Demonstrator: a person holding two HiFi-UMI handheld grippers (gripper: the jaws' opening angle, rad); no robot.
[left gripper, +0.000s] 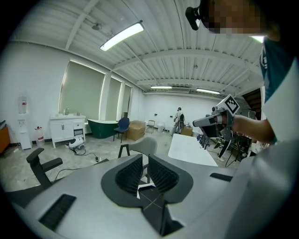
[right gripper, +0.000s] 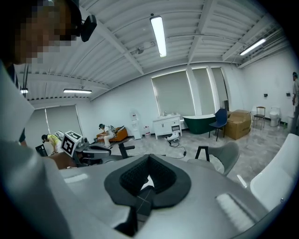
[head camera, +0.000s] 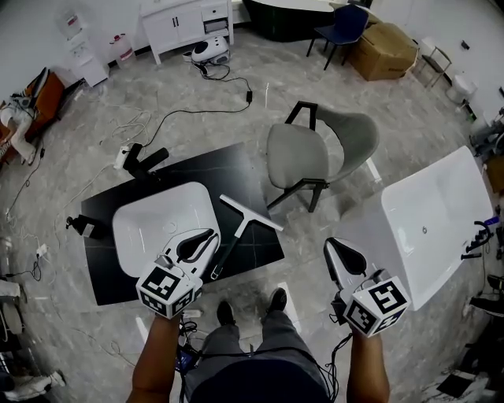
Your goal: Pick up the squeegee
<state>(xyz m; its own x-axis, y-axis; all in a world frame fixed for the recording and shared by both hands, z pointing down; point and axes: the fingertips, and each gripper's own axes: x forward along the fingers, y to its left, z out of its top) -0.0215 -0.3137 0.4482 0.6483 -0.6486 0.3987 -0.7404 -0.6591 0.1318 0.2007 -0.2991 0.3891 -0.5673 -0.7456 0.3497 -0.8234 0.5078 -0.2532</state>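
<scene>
Nearest to us, in the head view, our two forearms reach forward over our shoes [head camera: 276,299], each hand carrying a tool with its marker cube. The left tool [head camera: 211,236] is over the near edge of the black desk [head camera: 220,173]. In its own view the left tool [left gripper: 145,163] has its ribbed pads a narrow slit apart, with nothing between them. The right tool [head camera: 335,248] is over the bare floor, well to the right of the desk. In its own view the right tool [right gripper: 148,161] has its pads closed together at the tips and is empty. The squeegee [head camera: 236,236] lies flat on the desk just beside the left tool. Its handle runs back toward us along that tool's right side, and its blade lies crosswise at the far end. We cannot tell whether the tool touches it. Left of the squeegee on the same desk sits a white basin [head camera: 161,224]. Beyond the desk's right corner stands a grey chair [head camera: 315,153], and a large white tub [head camera: 437,220] lies to the right. Farther off a dark cable [head camera: 197,110] trails over the floor. At the far wall stand a white cabinet [head camera: 185,20], a blue chair [head camera: 342,27] and a cardboard box [head camera: 386,49].
</scene>
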